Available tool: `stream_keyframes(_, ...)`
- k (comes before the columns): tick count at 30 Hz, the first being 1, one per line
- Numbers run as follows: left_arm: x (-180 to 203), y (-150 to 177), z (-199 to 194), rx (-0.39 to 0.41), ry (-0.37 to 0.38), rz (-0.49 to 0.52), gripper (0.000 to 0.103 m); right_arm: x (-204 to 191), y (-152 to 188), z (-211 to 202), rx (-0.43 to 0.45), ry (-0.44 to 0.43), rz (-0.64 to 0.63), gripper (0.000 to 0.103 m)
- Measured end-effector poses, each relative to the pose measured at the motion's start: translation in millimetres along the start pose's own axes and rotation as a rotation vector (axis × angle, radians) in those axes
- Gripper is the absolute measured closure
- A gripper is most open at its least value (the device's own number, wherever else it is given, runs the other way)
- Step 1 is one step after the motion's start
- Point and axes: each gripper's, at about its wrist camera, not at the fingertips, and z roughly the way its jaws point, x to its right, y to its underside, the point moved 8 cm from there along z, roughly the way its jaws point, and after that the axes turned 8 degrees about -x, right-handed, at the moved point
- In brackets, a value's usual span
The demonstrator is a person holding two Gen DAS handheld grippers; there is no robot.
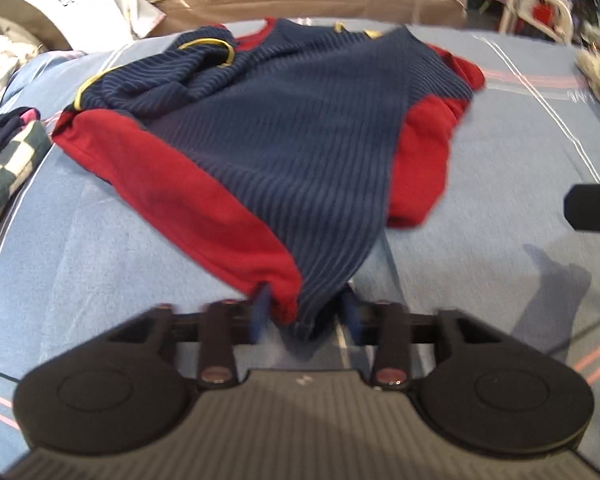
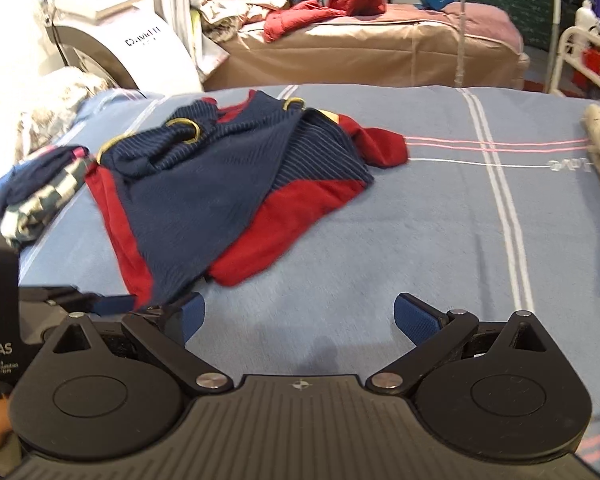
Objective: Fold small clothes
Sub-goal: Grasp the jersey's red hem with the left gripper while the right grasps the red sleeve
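Pinching rumpled navy-and-red ribbed top (image 1: 284, 152) in left jaws, right jaws spread.

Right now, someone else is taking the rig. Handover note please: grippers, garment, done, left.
Left gripper: shut on the near corner of the navy and red top, cloth bunched between the blue pads.
Right gripper: open, nothing between the fingers, over the bare blue bedsheet to the right of the top's near hem.
Top: spread but rumpled on the sheet, one sleeve bunched at the far left.
Folded pile lies to its left.
Done: one corner gripped.
Left: likely grab the other hem corner, smooth it, fold.
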Motion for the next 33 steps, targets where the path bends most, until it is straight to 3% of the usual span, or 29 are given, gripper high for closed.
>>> stream_keyframes(5,-43,-7,-8,0.018,0.116,-0.199,0.095,15,-31,24,0.032,-0.023,0.013,0.000)
stream_keyframes(11,-133,0,-56,0.130,0.003,-0.355,0.095,38,-60,45,0.058,-0.030,0.053,0.000)
stream_keyframes(16,-200,29,-67,0.103,-0.055,-0.496,0.095,41,-75,62,0.069,-0.083,0.096,0.000)
stream_keyframes(20,-211,43,-62,0.075,-0.074,-0.518,0.095,22,-64,70,0.016,-0.157,0.109,0.000)
stream_keyframes(23,-208,44,-60,0.073,-0.081,-0.512,0.095,16,-47,74,-0.046,-0.164,0.161,0.000)
stream_keyframes(29,-207,43,-62,0.073,-0.082,-0.508,0.095,6,-9,77,-0.124,-0.283,0.261,0.000)
stream_keyframes(30,-207,43,-62,0.072,-0.074,-0.515,0.095,5,-7,76,-0.111,-0.277,0.251,0.027)
stream_keyframes(31,-206,44,-63,0.077,-0.064,-0.522,0.095,5,-6,74,-0.108,-0.269,0.239,0.063)
stream_keyframes(32,-205,44,-65,0.079,-0.056,-0.525,0.095,3,-5,72,-0.116,-0.293,0.240,0.074)
stream_keyframes(33,-203,44,-66,0.078,-0.053,-0.523,0.095,2,-5,68,-0.113,-0.330,0.257,0.075)
